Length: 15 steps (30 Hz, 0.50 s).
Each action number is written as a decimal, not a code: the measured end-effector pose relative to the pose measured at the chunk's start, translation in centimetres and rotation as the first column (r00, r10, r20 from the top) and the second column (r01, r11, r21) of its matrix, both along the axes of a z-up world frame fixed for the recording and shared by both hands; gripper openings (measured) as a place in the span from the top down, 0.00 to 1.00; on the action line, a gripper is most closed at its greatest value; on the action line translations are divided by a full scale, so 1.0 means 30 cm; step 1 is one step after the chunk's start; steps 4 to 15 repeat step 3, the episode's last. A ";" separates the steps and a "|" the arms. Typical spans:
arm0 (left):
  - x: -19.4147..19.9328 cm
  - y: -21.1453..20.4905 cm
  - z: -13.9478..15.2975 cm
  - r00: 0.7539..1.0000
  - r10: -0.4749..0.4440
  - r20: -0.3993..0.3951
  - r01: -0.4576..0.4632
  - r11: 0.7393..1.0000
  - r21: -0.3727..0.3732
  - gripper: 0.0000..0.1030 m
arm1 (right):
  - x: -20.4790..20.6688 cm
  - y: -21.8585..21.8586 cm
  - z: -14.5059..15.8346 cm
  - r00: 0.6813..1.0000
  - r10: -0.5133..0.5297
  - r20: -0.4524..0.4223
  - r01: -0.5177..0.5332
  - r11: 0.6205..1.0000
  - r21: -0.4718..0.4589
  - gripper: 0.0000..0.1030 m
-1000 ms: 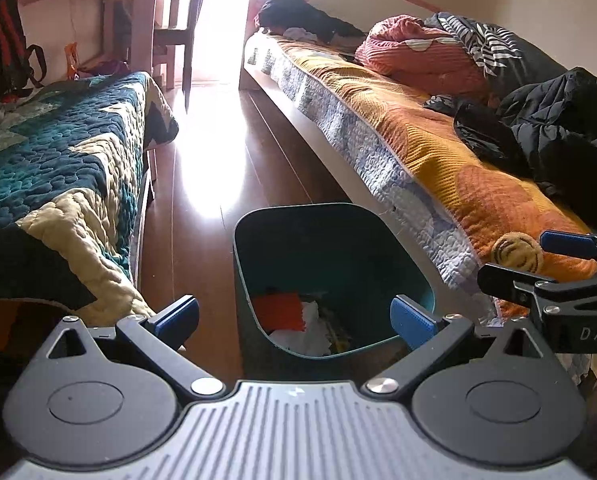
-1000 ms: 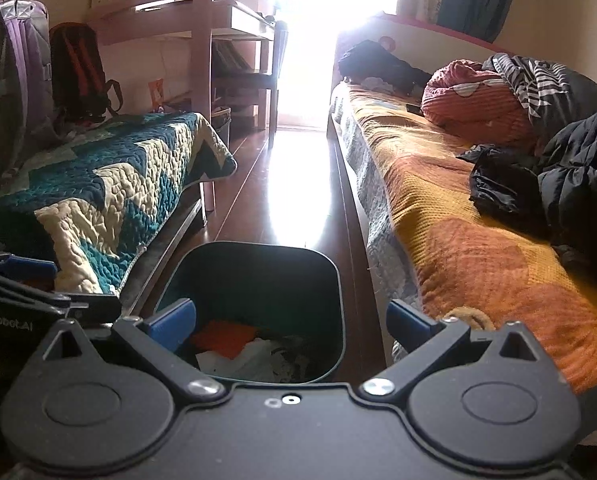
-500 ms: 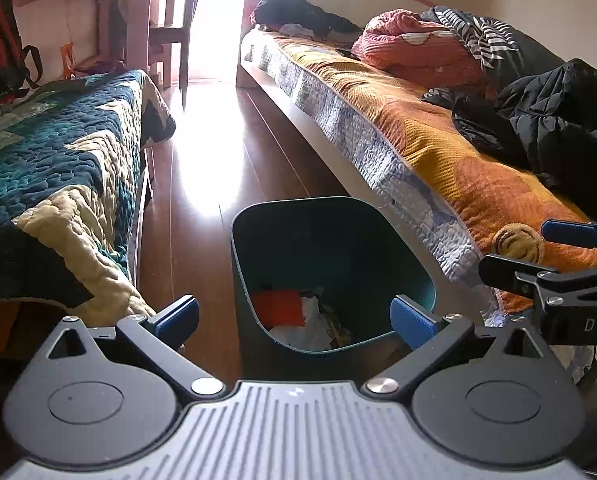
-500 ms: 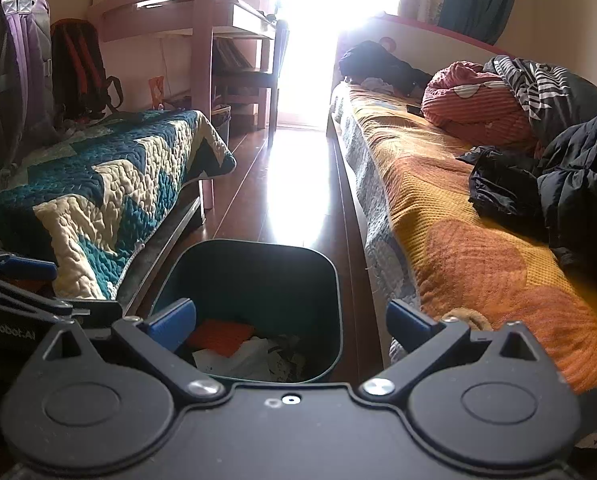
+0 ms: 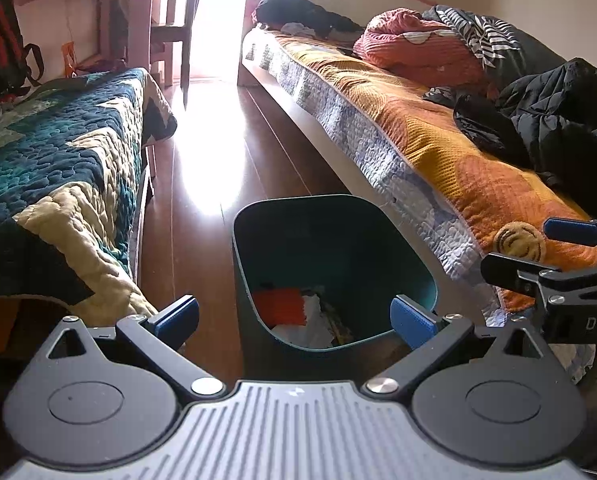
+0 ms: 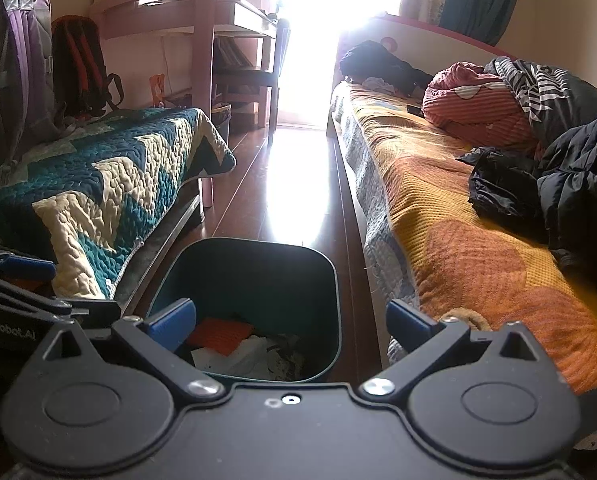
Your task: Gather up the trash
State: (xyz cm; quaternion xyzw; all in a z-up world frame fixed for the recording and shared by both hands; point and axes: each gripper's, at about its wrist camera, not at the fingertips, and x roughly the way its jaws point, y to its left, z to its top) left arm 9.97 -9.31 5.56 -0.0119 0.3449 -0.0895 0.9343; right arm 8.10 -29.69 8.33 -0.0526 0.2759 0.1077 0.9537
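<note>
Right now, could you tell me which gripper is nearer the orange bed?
Right. The right gripper is beside the orange bed's edge; the left gripper is across the bin from it, by the quilt.

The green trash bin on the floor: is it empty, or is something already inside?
Not empty. The trash bin holds an orange piece and white crumpled paper at its bottom, far below the rim.

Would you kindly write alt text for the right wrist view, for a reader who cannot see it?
The open, empty right gripper hovers over a dark green trash bin on the wooden floor, holding orange and white scraps. A teal quilted bed lies left, an orange-covered bed right.
</note>
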 end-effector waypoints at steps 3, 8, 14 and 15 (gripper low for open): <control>0.003 0.002 -0.002 1.000 -0.006 -0.006 0.006 1.000 -0.003 0.00 | 0.000 0.000 0.000 1.000 0.001 -0.001 -0.001 1.000 -0.002 0.01; 0.003 0.002 -0.002 1.000 -0.006 -0.006 0.006 1.000 -0.003 0.00 | 0.000 0.000 0.000 1.000 0.001 -0.001 -0.001 1.000 -0.002 0.01; 0.003 0.002 -0.002 1.000 -0.006 -0.006 0.006 1.000 -0.003 0.00 | 0.000 0.000 0.000 1.000 0.001 -0.001 -0.001 1.000 -0.002 0.01; 0.003 0.002 -0.002 1.000 -0.006 -0.006 0.006 1.000 -0.003 0.00 | 0.000 0.000 0.000 1.000 0.001 -0.001 -0.001 1.000 -0.002 0.01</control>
